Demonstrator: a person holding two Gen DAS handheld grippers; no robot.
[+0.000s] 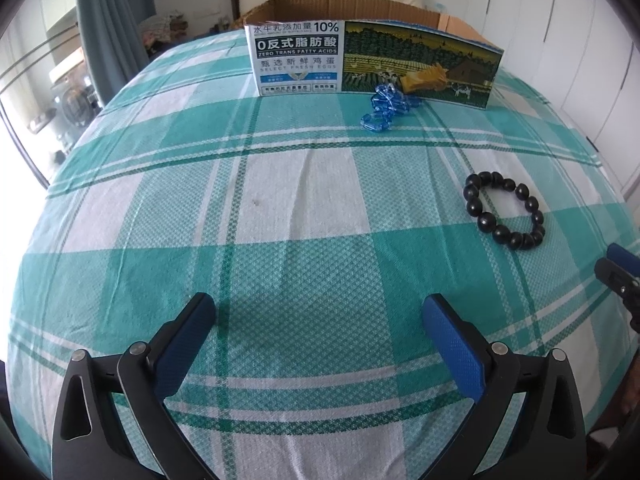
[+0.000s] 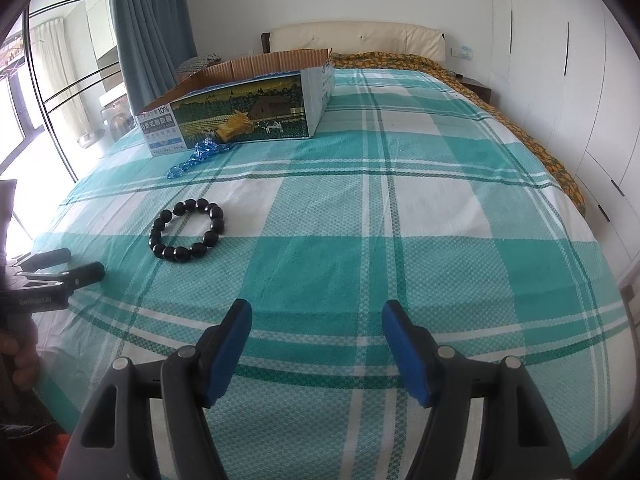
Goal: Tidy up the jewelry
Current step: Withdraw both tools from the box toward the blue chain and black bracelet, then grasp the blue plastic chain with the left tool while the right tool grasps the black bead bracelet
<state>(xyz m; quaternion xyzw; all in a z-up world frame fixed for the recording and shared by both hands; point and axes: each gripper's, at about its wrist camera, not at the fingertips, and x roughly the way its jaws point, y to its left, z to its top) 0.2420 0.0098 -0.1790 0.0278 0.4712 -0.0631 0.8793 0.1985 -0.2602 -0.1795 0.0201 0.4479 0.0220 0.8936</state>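
Left to right across the bed:

- Left gripper (image 1: 320, 316): jaws spread wide, nothing between them, hovering over bare teal-and-white checked bedsheet (image 1: 280, 208). Angled down at the cloth.
- Open printed cardboard box (image 1: 372, 60) stands at the far side, straight ahead of the left gripper and well apart from it. Probably the drop target.
- Blue translucent bead bracelet (image 1: 384, 106): bunched in a loose heap just in front of the box's printed wall, touching or nearly touching it; can't tell which. An amber-yellow piece (image 1: 424, 78) sits against the box right behind it; can't tell what it is.
- Black round-bead bracelet (image 1: 504, 212): flat on the sheet, an open ring slightly stretched, long axis running roughly near-left to far-right in the left wrist view. It lies ahead and right of the left gripper.
- Right gripper (image 2: 316, 320): also wide apart and empty. In its own view the black bracelet (image 2: 188, 230) is ahead and left, the blue one (image 2: 196, 158) and box (image 2: 240, 112) further up-left.

My read: the black bracelet sits between the two grippers, forward of both. The right looks a bit nearer, its tip showing just below-right of the ring in the left view. Either way the approach is inward and forward, with the pads pinching across one side of the ring rather than spanning it.
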